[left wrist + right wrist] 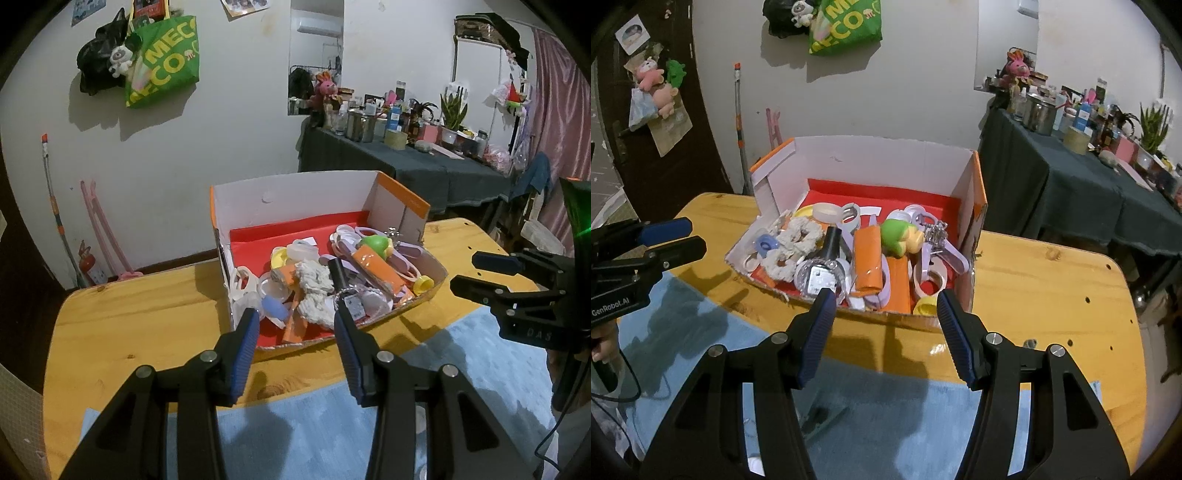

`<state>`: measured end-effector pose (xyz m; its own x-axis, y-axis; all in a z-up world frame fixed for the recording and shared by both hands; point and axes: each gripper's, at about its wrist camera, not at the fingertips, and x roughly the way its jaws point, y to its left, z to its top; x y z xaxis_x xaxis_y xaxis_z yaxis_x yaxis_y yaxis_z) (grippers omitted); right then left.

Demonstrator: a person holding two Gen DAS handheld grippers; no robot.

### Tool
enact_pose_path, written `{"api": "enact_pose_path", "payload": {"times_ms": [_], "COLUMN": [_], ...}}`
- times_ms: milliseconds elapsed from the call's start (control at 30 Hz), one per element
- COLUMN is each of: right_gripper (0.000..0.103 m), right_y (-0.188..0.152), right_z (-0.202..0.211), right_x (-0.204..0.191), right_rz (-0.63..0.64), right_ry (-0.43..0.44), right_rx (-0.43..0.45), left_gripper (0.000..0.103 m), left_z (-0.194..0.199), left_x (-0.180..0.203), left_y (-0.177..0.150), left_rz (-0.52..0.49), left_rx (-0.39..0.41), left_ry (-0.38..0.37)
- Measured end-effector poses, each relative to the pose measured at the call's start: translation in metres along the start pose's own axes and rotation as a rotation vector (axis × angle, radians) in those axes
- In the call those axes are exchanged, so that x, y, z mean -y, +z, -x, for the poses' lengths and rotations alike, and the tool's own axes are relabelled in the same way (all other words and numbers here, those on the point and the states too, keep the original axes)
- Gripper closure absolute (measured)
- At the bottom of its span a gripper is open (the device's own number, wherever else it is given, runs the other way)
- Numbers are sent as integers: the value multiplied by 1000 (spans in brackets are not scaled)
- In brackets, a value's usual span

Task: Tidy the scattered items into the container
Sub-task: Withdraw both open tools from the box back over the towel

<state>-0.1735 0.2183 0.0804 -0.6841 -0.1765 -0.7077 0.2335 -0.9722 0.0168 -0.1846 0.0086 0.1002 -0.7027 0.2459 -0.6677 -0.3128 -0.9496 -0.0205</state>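
An orange cardboard box [295, 199] [886, 158] with white walls and a red lining stands on the wooden table [140, 314] [1034, 280]. Several small items are piled in it: a white rope knot [314, 284] [798, 240], a green and yellow toy [376, 245] [899, 236], an orange roll [380, 275] [868, 258], a black-capped bottle [341, 277] [831, 240], pale rings and clips. My left gripper [297, 317] [696, 233] hovers open before the box's near left corner. My right gripper [886, 299] [467, 271] is open above the near rim. Neither holds anything.
A light blue mat [332, 424] [879, 406] covers the table's near side. Behind stands a dark-clothed side table [406, 166] [1071, 192] crowded with bottles, tins and plants. A green bag [166, 62] hangs on the white wall, and a mop handle [55, 214] leans beside it.
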Motion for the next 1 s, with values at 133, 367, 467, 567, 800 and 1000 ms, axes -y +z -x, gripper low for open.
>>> {"api": "enact_pose_path", "payload": {"times_ms": [133, 367, 467, 567, 800, 1000], "right_gripper": [47, 47, 47, 47, 47, 47], "right_y": [-9, -25, -32, -40, -63, -86], "right_z": [9, 24, 29, 34, 44, 51], "right_x": [-3, -10, -12, -15, -21, -26], "right_rz": [0, 4, 5, 10, 11, 19], "right_ry": [5, 10, 13, 18, 42, 63], "right_rx": [2, 3, 1, 0, -4, -14], "left_gripper": [57, 56, 56, 56, 56, 56], "left_z": [11, 23, 27, 31, 38, 45], "left_x": [4, 10, 12, 15, 26, 41], "left_y": [-7, -23, -31, -39, -62, -84], "left_rz": [-3, 5, 9, 12, 15, 2], "left_rx": [4, -4, -7, -13, -30, -47], "left_ry": [-3, -8, -7, -11, -31, -58]}}
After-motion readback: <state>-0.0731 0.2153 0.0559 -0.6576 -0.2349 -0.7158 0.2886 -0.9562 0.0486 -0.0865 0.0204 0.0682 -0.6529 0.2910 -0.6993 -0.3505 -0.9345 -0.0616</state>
